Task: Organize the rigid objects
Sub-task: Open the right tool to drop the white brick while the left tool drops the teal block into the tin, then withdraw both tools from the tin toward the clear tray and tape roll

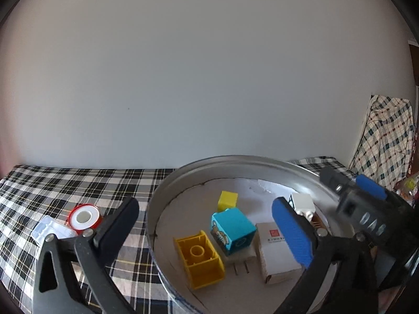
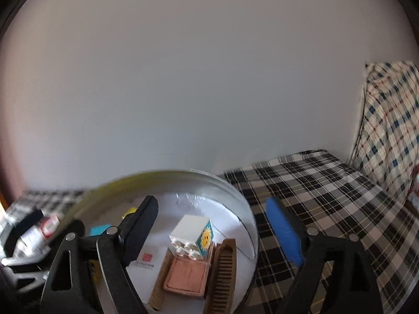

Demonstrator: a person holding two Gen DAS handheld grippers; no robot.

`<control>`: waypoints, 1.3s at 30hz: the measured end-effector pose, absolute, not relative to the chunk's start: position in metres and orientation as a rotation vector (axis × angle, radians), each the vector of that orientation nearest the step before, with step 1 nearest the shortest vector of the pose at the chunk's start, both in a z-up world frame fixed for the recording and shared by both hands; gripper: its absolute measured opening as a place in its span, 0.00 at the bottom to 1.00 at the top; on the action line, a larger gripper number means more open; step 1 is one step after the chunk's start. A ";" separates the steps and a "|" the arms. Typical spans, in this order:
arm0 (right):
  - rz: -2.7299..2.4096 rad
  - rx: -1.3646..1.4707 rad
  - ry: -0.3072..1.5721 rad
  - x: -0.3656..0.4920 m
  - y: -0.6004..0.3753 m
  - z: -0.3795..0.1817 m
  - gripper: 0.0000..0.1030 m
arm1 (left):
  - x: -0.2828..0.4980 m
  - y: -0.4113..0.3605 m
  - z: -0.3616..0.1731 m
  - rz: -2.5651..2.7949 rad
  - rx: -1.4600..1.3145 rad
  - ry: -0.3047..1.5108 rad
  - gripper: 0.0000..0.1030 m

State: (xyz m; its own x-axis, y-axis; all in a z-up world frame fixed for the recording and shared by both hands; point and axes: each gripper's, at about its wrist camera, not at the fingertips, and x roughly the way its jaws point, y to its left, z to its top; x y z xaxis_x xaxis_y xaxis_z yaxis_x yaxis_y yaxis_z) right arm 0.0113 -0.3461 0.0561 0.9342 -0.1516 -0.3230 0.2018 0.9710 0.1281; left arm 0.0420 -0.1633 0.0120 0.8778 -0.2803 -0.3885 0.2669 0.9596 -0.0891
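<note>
Both tools spread above the loaded pan

We collect the rigid items, the teal block (image 1: 233,231), yellow brick (image 1: 200,259) and white brick (image 2: 192,233), inside the metal pan (image 1: 167,191) on the plaid bed (image 1: 65,183); left tool (image 1: 207,225) and right tool (image 2: 217,227) stand wide, pinching nothing, so contents rest free.

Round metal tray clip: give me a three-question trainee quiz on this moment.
1. True or false: the red-rimmed tape roll lies inside the metal tray.
2. Which block touches the blue picture block? A) the large yellow block B) none
3. Is the left claw holding anything?

Key: 1 false, it lies on the checked cloth; 2 A; 3 no, it is open.
</note>
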 end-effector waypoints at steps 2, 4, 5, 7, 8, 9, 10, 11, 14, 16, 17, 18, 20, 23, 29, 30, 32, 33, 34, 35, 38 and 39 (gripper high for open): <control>-0.181 0.195 0.299 0.008 -0.350 0.057 0.84 | 0.040 -0.162 0.011 -0.278 -0.023 0.409 1.00; -0.176 0.214 0.291 0.006 -0.353 0.057 0.84 | 0.040 -0.160 0.011 -0.269 -0.027 0.417 1.00; -0.177 0.216 0.292 0.007 -0.353 0.057 0.84 | 0.041 -0.158 0.010 -0.265 -0.034 0.424 1.00; -0.182 0.211 0.297 0.008 -0.354 0.057 0.84 | 0.044 -0.153 0.008 -0.258 -0.042 0.433 1.00; -0.187 0.205 0.301 0.009 -0.354 0.056 0.84 | 0.044 -0.151 0.008 -0.252 -0.044 0.435 1.00; -0.191 0.202 0.304 0.009 -0.353 0.056 0.84 | 0.044 -0.148 0.007 -0.246 -0.045 0.433 1.00; -0.193 0.200 0.304 0.009 -0.353 0.056 0.84 | 0.044 -0.146 0.007 -0.242 -0.047 0.432 1.00; -0.192 0.197 0.298 0.007 -0.352 0.056 0.84 | 0.044 -0.143 0.007 -0.234 -0.048 0.429 1.00; -0.211 0.182 0.244 -0.003 -0.349 0.059 0.84 | 0.043 -0.137 0.009 -0.217 -0.055 0.412 1.00; -0.237 0.175 0.175 -0.013 -0.348 0.062 0.84 | 0.041 -0.135 0.009 -0.201 -0.047 0.394 1.00; -0.252 0.176 0.124 -0.020 -0.349 0.064 0.84 | 0.040 -0.135 0.010 -0.184 -0.031 0.380 1.00; -0.261 0.176 0.088 -0.025 -0.349 0.064 0.84 | 0.039 -0.135 0.009 -0.174 -0.018 0.371 1.00; -0.280 0.176 0.047 -0.030 -0.350 0.066 0.84 | 0.036 -0.137 0.009 -0.154 0.012 0.346 1.00; -0.294 0.177 0.016 -0.034 -0.350 0.067 0.84 | 0.034 -0.138 0.010 -0.136 0.034 0.319 1.00; -0.320 0.181 -0.018 -0.041 -0.349 0.068 0.84 | 0.036 -0.134 0.008 -0.146 0.026 0.324 1.00; -0.328 0.182 -0.026 -0.043 -0.348 0.068 0.84 | 0.034 -0.134 0.009 -0.147 0.026 0.324 1.00; -0.338 0.176 -0.039 -0.047 -0.343 0.068 0.84 | 0.032 -0.133 0.009 -0.151 0.029 0.319 1.00; -0.342 0.172 -0.046 -0.049 -0.342 0.068 0.84 | 0.031 -0.133 0.009 -0.154 0.032 0.318 1.00; -0.348 0.167 -0.055 -0.052 -0.339 0.068 0.84 | 0.031 -0.134 0.009 -0.155 0.034 0.318 1.00; -0.351 0.164 -0.060 -0.055 -0.337 0.069 0.84 | 0.031 -0.134 0.009 -0.155 0.035 0.319 1.00; -0.360 0.169 -0.067 -0.060 -0.332 0.069 0.84 | 0.029 -0.132 0.009 -0.158 0.034 0.321 1.00; -0.364 0.171 -0.069 -0.062 -0.330 0.068 0.84 | 0.029 -0.131 0.009 -0.158 0.033 0.323 1.00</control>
State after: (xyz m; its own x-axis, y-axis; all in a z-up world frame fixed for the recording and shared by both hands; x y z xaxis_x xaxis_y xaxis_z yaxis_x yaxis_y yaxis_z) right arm -0.0620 -0.3303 0.0683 0.9322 -0.3600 0.0367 0.3483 0.9202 0.1788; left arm 0.0290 -0.1314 0.0088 0.9361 -0.1490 -0.3185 0.1596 0.9872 0.0073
